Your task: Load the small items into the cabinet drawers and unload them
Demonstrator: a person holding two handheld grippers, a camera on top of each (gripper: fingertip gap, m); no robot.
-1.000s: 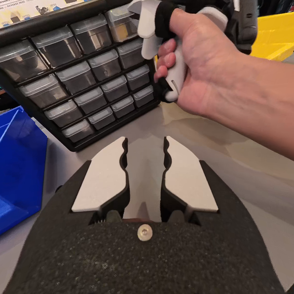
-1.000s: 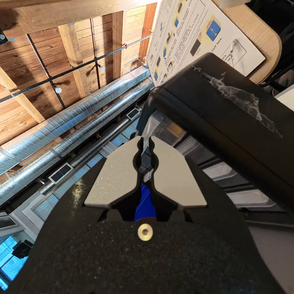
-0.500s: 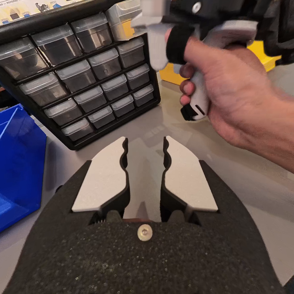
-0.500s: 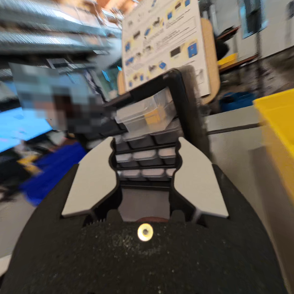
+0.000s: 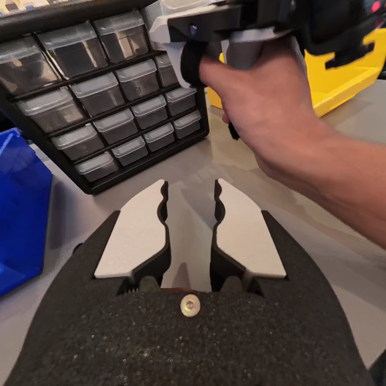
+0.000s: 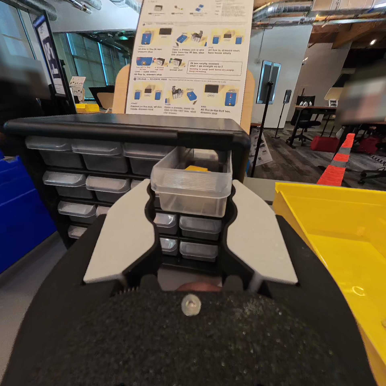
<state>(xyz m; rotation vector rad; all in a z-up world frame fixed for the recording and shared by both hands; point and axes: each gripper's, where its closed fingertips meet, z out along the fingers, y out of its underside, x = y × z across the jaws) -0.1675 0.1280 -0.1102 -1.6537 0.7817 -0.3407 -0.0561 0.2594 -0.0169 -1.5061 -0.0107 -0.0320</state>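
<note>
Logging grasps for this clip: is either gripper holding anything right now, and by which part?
Nothing is held. The left gripper is open over bare table. The right gripper is open in front of the pulled-out drawer, not clamped on it.

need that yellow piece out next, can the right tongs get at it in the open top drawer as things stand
Probably yes. The right tongs are open and face the pulled-out drawer, whose top is uncovered, with the yellow piece showing toward its back. They would likely have to come in over the drawer's front wall.

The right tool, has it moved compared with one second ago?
Yes. The right tool swung down from the cabinet's top corner and now faces the open drawer.
</note>
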